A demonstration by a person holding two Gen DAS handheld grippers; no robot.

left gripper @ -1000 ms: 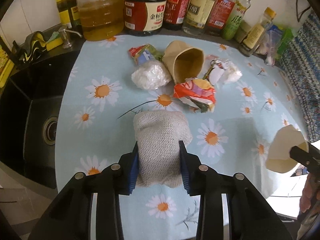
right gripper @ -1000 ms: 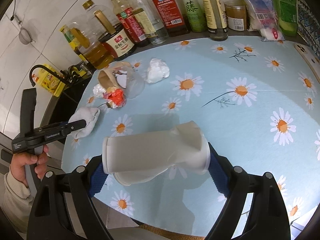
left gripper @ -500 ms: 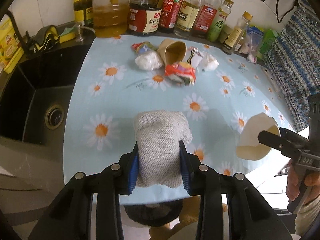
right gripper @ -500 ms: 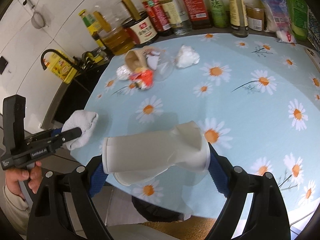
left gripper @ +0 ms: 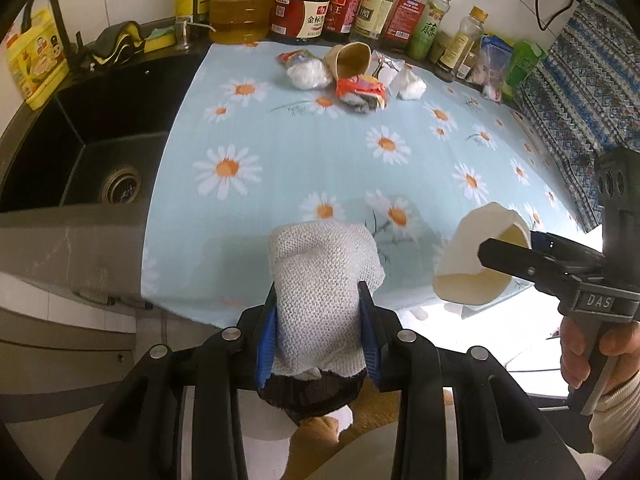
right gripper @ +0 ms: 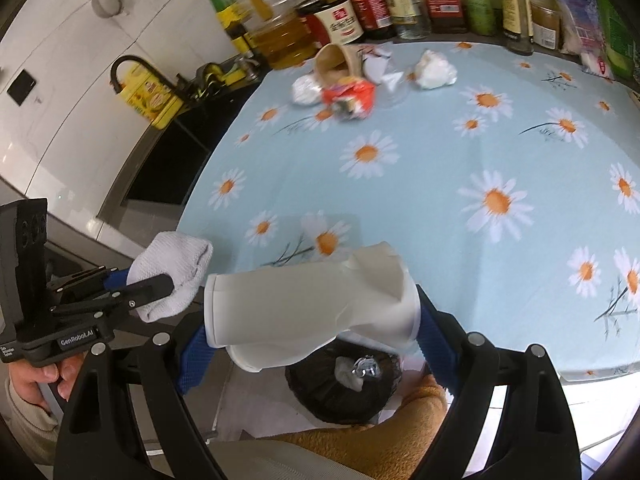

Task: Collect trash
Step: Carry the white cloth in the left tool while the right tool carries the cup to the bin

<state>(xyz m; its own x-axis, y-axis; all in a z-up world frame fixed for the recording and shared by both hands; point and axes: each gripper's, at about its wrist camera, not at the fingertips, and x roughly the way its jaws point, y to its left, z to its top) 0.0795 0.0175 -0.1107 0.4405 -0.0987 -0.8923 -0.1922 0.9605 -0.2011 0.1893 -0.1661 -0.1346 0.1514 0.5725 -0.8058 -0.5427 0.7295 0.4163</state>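
Daisy-print tablecloth (left gripper: 304, 152) beside sink (left gripper: 80, 152); left claw (left gripper: 318, 332) grips cloth (left gripper: 320, 276), right claw (right gripper: 310, 320) cup (right gripper: 296, 308).

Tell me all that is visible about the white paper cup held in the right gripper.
The white paper cup looks like thin paper, crushed and creased, with one end folded up into a peak. It lies sideways across the right gripper, pressed between the two blue pads; its rolled rim points to the picture's left. It hangs clear of the daisy tablecloth, past the table edge, above a dark trash bin. In the left wrist view its cream inside shows. Nothing else touches it.
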